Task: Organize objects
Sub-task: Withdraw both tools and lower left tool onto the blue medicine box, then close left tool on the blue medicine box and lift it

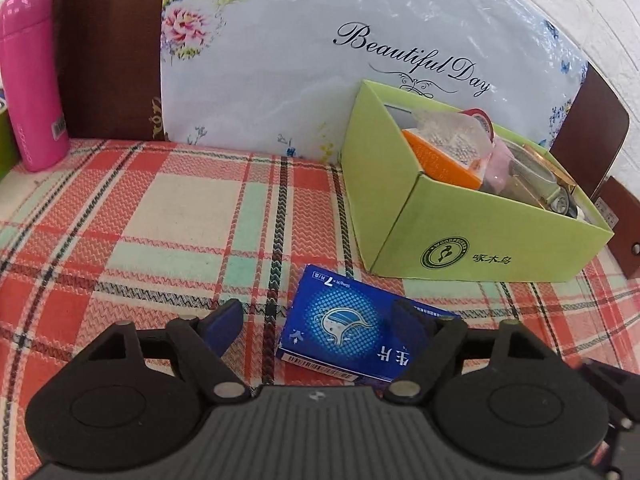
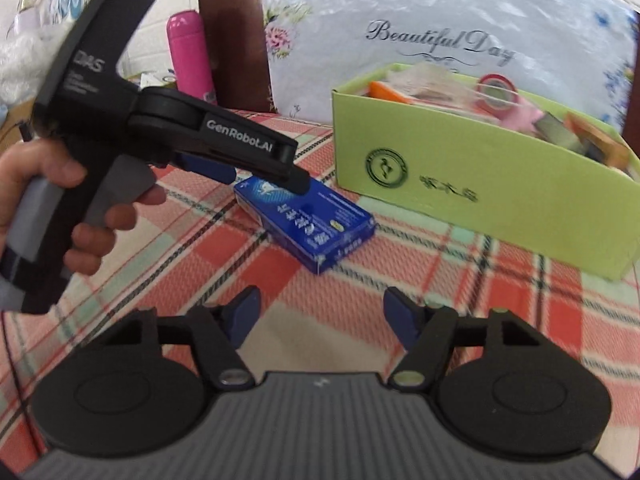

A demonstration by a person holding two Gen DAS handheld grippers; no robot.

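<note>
A flat blue box (image 1: pixel 344 326) lies on the plaid tablecloth (image 1: pixel 180 208), just in front of a green cardboard box (image 1: pixel 472 240). My left gripper (image 1: pixel 320 326) is open and hangs low over the blue box, one finger past its right side, the other left of it. In the right wrist view the left gripper (image 2: pixel 264 174) sits over the blue box's (image 2: pixel 316 224) far end. My right gripper (image 2: pixel 322 316) is open and empty, short of the blue box. The green box (image 2: pixel 480 184) holds an orange pack, tape rolls and other small items.
A pink bottle (image 1: pixel 32 80) stands at the back left, also in the right wrist view (image 2: pixel 190 56). Brown chair backs (image 1: pixel 108 48) and a floral "Beautiful Day" sheet (image 1: pixel 320 60) rise behind the table. A hand (image 2: pixel 80 208) holds the left gripper's handle.
</note>
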